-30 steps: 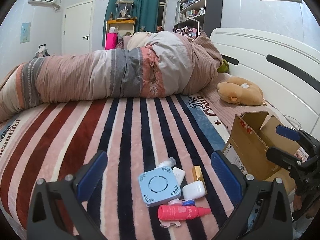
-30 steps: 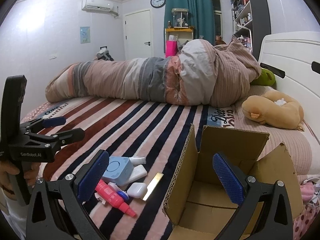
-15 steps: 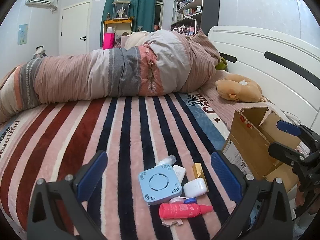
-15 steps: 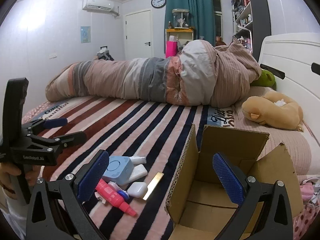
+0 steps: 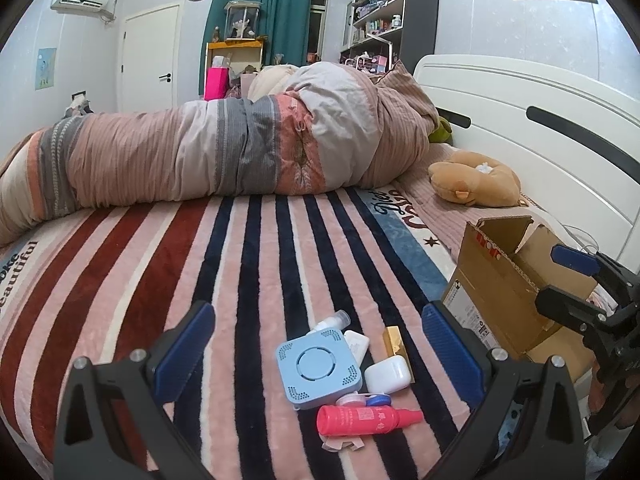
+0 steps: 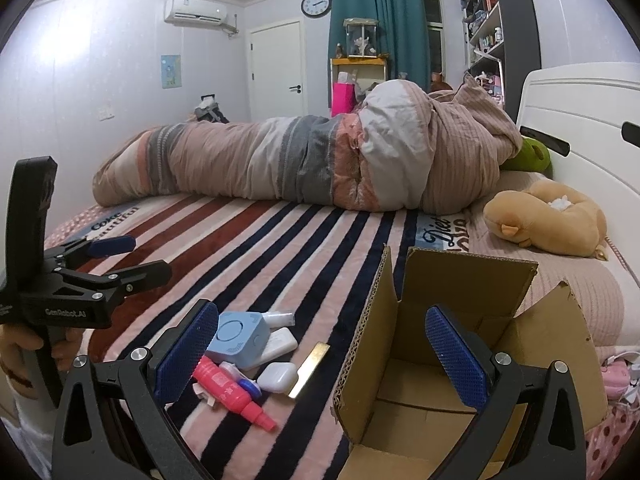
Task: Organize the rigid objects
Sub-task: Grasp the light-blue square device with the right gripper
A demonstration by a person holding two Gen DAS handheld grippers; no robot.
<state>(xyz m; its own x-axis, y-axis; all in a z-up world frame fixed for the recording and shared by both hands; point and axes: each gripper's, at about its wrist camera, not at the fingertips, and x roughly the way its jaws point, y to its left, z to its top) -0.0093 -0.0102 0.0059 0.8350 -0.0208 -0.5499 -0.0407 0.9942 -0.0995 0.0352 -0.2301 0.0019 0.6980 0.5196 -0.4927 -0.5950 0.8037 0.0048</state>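
Striped blanket [image 5: 280,264] on bed: pile beside empty box [image 6: 460,344]. We hold left gripper [image 5: 316,344], right gripper [image 6: 320,344] agape, empty. Pink bottle [image 5: 366,420]: light, stiff, slick; we judge mid-body grip. Blue case [image 5: 318,368]: take flat sides.

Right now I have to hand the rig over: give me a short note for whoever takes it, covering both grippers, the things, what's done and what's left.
Left gripper: jaws open, empty, aimed at the pile on the striped blanket.
Right gripper: jaws open, empty, hovering at the open cardboard box.
Pile, left of the box: blue square device, white earbud case, red bottle, gold bar, small white bottle, flat white case, contact lens case.
Done: nothing packed as far as shown; the visible part of the box floor is bare.
Left: move every item into the box.
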